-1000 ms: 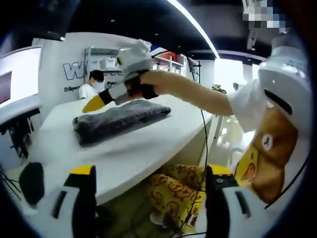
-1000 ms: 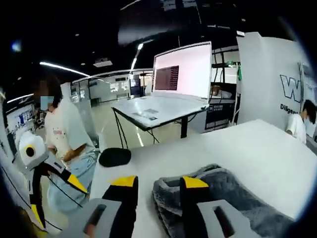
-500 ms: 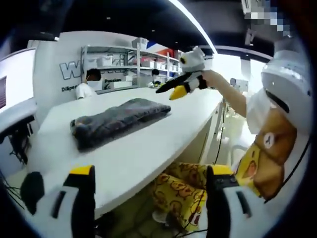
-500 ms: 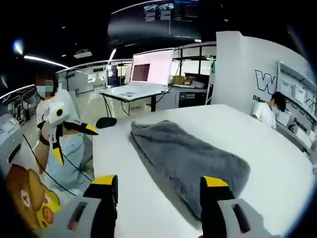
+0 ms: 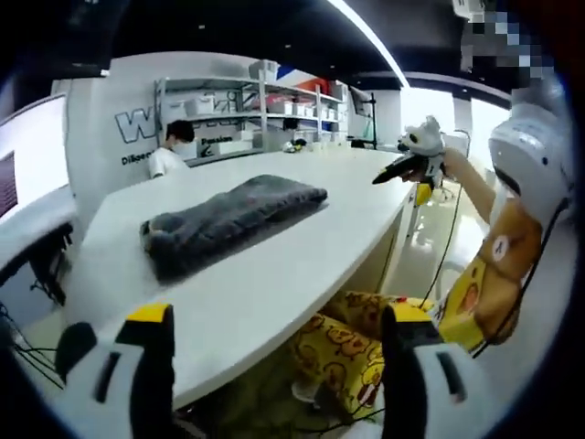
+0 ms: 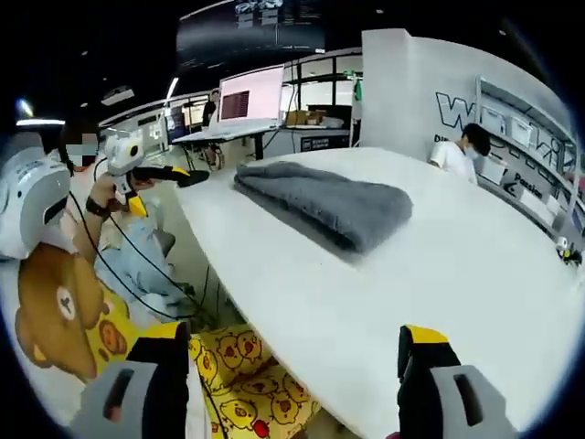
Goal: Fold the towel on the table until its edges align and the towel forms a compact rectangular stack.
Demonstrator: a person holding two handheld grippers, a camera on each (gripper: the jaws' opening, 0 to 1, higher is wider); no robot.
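As folded: grey towel lying as 1 compact stack mid-table.
Soft, light, limp; best pinched at a doubled edge. Left gripper and right gripper both spread wide, clamping nothing, well apart from towel.

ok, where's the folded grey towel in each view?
Left gripper view: towel lies left of centre on the white table, beyond the open tongs.
Right gripper view: towel sits upper centre, on the table's far part.
Shared landmark: the white wall with dark lettering.
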